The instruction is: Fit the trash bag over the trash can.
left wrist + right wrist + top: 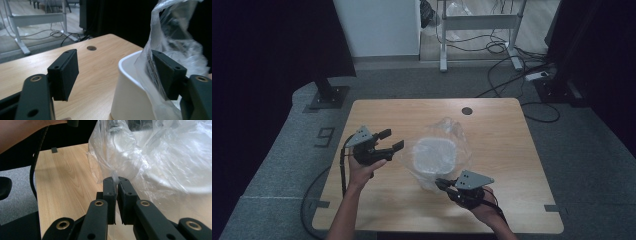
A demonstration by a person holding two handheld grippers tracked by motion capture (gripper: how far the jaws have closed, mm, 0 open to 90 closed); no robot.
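A white bowl (434, 155) stands at the middle of the wooden table (377, 115), wrapped in a clear plastic bag (449, 131). My left gripper (391, 140) is open just left of the bag. In the left gripper view the bowl (130, 92) and the plastic bag (172, 37) lie between my spread jaws, the plastic draped against the right jaw. My right gripper (441, 184) is at the bowl's near side, shut on a pinch of the plastic bag (150, 157). In the right gripper view the film sticks up between the closed fingertips (110, 182).
A round cable hole (467, 110) sits near the table's far edge. Past the table are a white desk frame (477, 22), floor cables (507, 47) and a black stand base (328, 95). Bare wood lies left of the bowl and along the near edge.
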